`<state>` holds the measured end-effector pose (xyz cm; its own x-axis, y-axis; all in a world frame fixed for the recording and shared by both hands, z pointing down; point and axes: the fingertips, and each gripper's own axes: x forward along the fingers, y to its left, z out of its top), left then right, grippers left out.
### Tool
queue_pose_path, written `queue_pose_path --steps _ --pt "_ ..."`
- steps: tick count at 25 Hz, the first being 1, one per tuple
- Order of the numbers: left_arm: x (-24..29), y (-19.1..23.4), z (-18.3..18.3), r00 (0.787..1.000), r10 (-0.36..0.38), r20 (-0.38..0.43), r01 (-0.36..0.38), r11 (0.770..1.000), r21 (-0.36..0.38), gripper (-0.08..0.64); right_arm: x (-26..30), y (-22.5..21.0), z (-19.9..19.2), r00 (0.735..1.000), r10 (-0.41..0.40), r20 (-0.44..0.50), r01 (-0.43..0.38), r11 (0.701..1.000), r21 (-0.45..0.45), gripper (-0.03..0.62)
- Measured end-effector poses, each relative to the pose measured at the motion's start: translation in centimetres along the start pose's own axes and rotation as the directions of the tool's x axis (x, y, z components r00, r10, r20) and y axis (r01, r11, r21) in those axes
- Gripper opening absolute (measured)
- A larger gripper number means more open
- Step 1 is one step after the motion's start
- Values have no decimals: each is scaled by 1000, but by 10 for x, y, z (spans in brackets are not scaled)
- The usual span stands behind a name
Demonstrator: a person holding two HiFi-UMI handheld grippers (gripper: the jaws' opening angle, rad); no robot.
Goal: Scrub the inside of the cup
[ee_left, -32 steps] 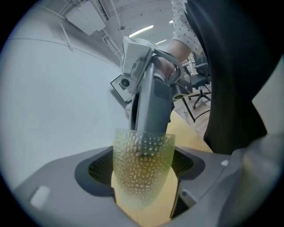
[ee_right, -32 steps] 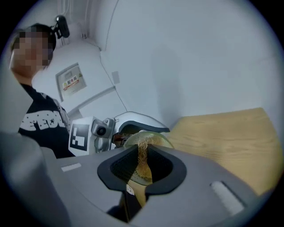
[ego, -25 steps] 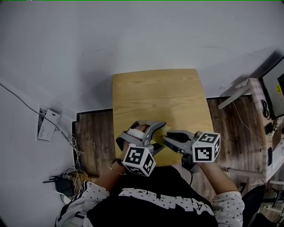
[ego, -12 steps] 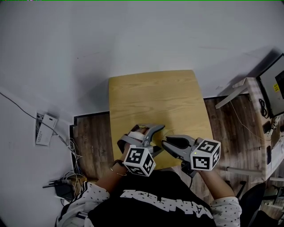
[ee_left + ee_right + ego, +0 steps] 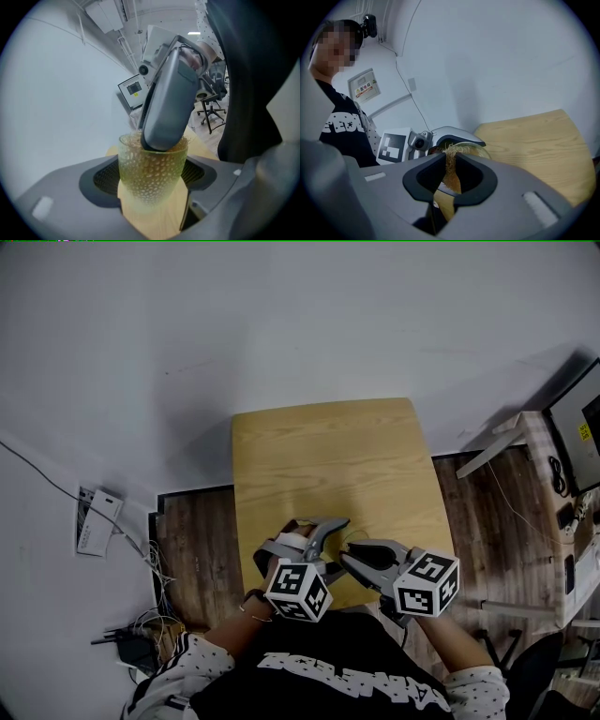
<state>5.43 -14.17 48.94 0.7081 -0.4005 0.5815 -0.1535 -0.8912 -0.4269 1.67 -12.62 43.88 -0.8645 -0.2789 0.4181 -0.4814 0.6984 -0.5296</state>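
Observation:
A clear dimpled glass cup [image 5: 150, 176] sits between the pads of my left gripper [image 5: 151, 183], which is shut on it and holds it tilted above the wooden table [image 5: 328, 456]. My right gripper [image 5: 449, 180] is shut on a tan fibrous scrubber [image 5: 451, 169] and its jaws reach into the cup's mouth [image 5: 477, 151]. In the left gripper view the right gripper [image 5: 168, 110] fills the cup's opening. In the head view the left gripper [image 5: 330, 532] and right gripper [image 5: 349, 559] meet tip to tip over the table's near edge, and the cup is mostly hidden.
The small table stands against a white wall. Cables and a white power box [image 5: 97, 512] lie on the floor at the left. A desk with a monitor [image 5: 574, 432] stands at the right. An office chair [image 5: 213, 107] shows behind the right gripper.
Both grippers stay joined at the cup and have drifted slightly nearer the person's body. The right gripper's cube has turned a little.

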Motion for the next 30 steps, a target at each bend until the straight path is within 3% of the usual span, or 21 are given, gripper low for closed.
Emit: queue_pose_path --steps 11,18,30 --pt "15 0 -31 1000 -10 17 12 992 -126 383 -8 -12 -6 997 -78 -11 77 996 -54 77" --pt "29 7 -52 1000 -5 25 11 974 -225 383 -30 -24 0 986 -151 66 152 988 -7 77" --pt "59 10 -78 999 -24 35 34 948 -316 383 -54 -45 -1 948 -286 140 277 958 81 77"
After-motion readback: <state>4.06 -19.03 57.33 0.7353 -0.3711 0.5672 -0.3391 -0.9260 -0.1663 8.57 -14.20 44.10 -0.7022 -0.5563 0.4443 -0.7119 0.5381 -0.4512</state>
